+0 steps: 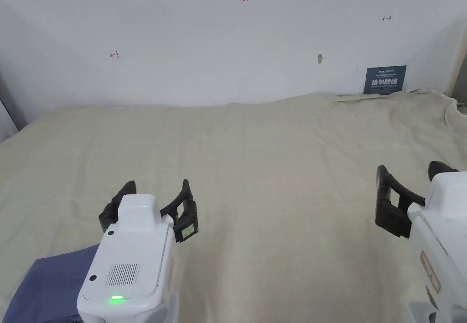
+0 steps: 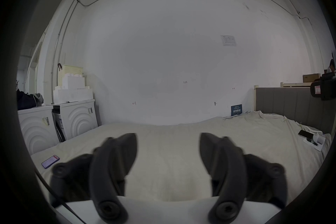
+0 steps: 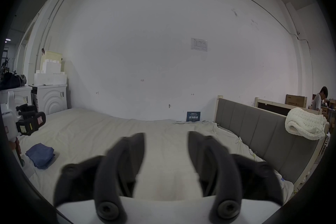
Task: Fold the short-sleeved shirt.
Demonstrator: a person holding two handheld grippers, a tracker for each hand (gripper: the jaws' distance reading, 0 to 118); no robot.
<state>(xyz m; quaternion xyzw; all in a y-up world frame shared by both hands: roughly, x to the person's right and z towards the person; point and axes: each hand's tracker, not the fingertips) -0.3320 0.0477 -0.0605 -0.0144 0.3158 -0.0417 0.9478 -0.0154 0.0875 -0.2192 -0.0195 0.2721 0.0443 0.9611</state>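
Observation:
A blue shirt [image 1: 45, 283] lies folded into a small stack at the near left of the cream bed sheet [image 1: 273, 155], partly hidden behind my left gripper's white body. The same blue shirt [image 3: 40, 155] shows at the left in the right gripper view. My left gripper [image 1: 157, 188] hovers above the sheet just past the shirt, jaws wide apart and empty; from its own camera the left gripper [image 2: 168, 138] is open too. My right gripper [image 1: 408, 168] is held at the right edge, open, nothing between its jaws, as its own camera confirms for the right gripper [image 3: 166, 137].
A white wall [image 1: 228, 41] bounds the bed's far side, with a blue sign [image 1: 385, 80] leaning on it. A grey headboard [image 3: 263, 129] carrying a white knit blanket [image 3: 305, 123] stands right. A phone [image 2: 50, 161] lies on the sheet's left, small items [image 2: 311, 138] on the right. White appliances [image 2: 76, 118] stand left.

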